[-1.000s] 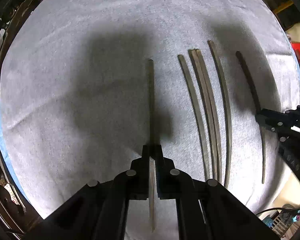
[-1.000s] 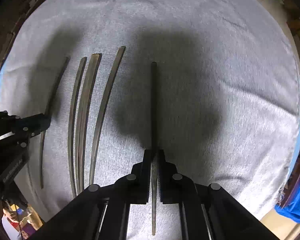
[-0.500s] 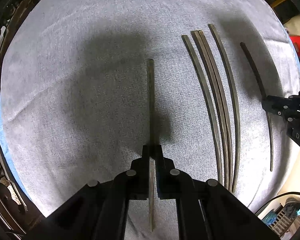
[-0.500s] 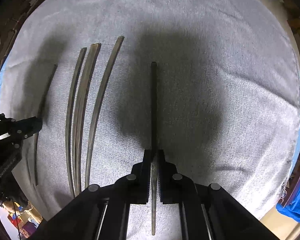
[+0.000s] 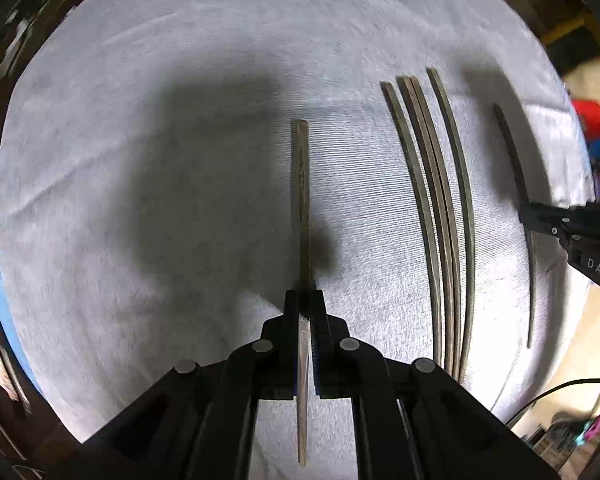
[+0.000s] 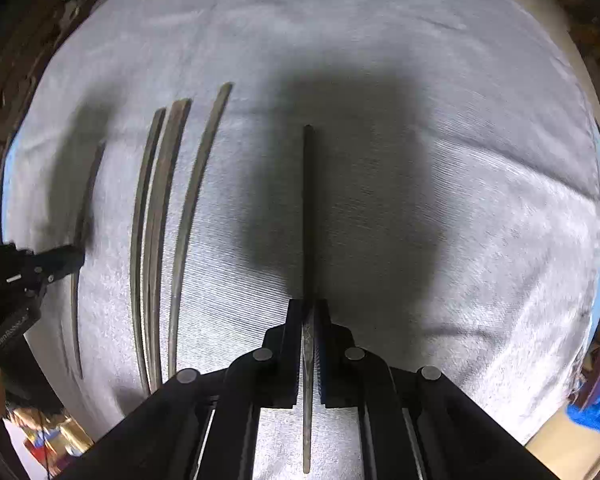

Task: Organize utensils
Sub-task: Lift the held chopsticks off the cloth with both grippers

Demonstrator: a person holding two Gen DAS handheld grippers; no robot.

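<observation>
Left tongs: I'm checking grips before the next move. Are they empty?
No, the left tongs are shut on a thin flat stick that runs forward over the grey cloth.

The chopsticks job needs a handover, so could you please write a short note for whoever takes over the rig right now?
Left gripper: jaws shut on one chopstick, held lengthwise above the grey cloth.
Right gripper: jaws shut on another chopstick, held the same way.
On the cloth between the two grippers: four loose chopsticks lying roughly side by side, the middle two touching.
Done: both held sticks are picked up.
Left: probably place the two held sticks with the others and even up the row. No holder or tray is in view.
</observation>
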